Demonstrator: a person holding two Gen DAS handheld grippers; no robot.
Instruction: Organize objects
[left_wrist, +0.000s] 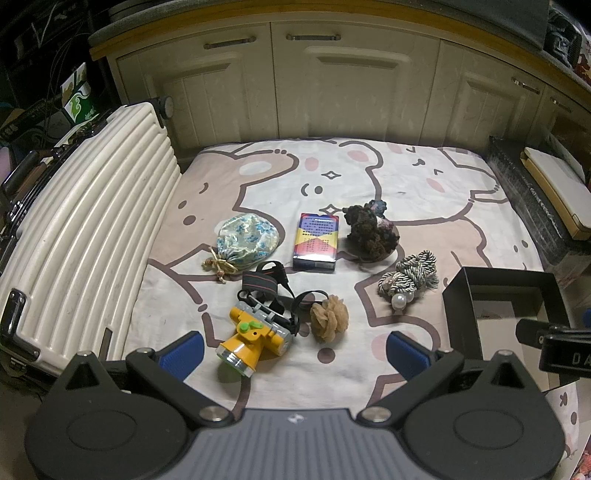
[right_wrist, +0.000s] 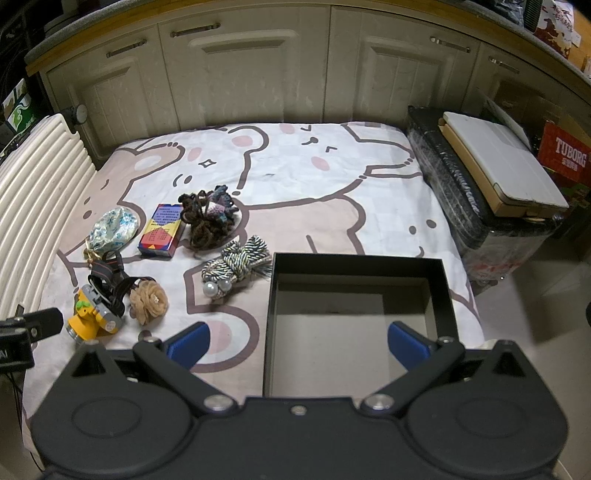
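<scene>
Nearest the lens in the left wrist view is the left gripper (left_wrist: 294, 354), its two blue-padded fingers (left_wrist: 183, 353) spread as wide as they go with nothing between them, hanging just above the yellow plastic headlamp (left_wrist: 255, 338) with its black elastic strap; in the right wrist view the right gripper (right_wrist: 298, 345) stands equally wide and empty, its right pad over the one open black square box (right_wrist: 360, 317), which sits on the near right part of the cloth with nothing inside it; six loose things lie on the cartoon-bear printed bedsheet (left_wrist: 424, 192), all outside the box; going from the left, one ribbed cream hard-shell suitcase (left_wrist: 88, 236) lies along the sheet's left edge; then one blue-and-white floral drawstring pouch (left_wrist: 245, 240); in front of it the headlamp; just right of the lamp, touching its strap, one tan fabric flower hair tie (left_wrist: 328, 322); behind these one flat colourful card box (left_wrist: 316, 242), lying face up; beside it one dark brown knotted yarn bundle (left_wrist: 369, 230) with a purple patch; nearer and further right, one black-and-white twisted cord ornament (left_wrist: 412, 277) with two pearl beads at its near end, close to the box's left wall; beyond the sheet's right edge one black wrapped case (right_wrist: 461, 192) carries one white folded tablet cover (right_wrist: 498, 162).
</scene>
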